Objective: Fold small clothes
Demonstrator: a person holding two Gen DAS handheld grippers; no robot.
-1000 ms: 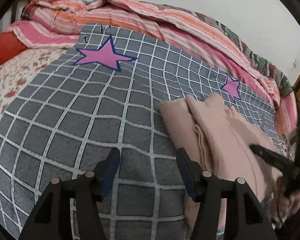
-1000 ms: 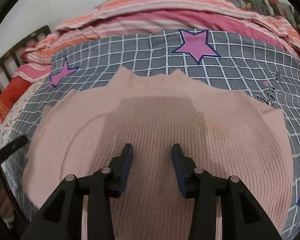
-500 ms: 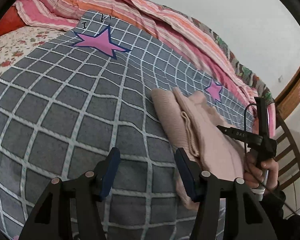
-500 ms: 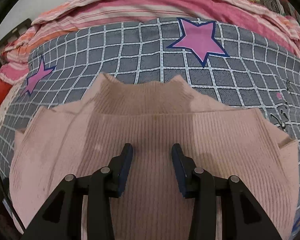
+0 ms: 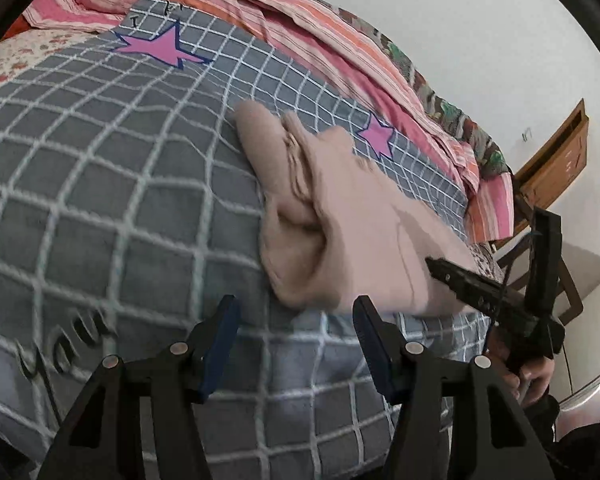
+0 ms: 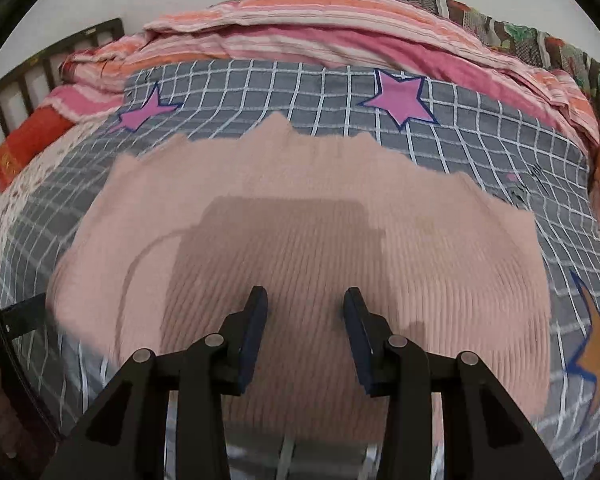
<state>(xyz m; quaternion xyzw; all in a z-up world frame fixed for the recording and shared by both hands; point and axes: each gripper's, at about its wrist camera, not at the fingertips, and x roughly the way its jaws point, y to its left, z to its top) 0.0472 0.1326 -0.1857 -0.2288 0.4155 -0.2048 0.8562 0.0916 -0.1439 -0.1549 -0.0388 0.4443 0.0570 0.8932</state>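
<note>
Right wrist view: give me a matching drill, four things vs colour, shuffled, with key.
Things:
1. sweater
2. bedspread
3. large star
4. cushion by the headboard

Colours:
A. red
B. grey with a white grid
C. pale pink
D. magenta with a dark blue outline

Pairs: 1-C, 2-B, 3-D, 4-A

Ribbed pink knit sweater (image 6: 300, 240) lies matt on soft checked cloth bedcover (image 5: 100, 184); wooden cabinet (image 5: 556, 168) looks smooth.
</note>
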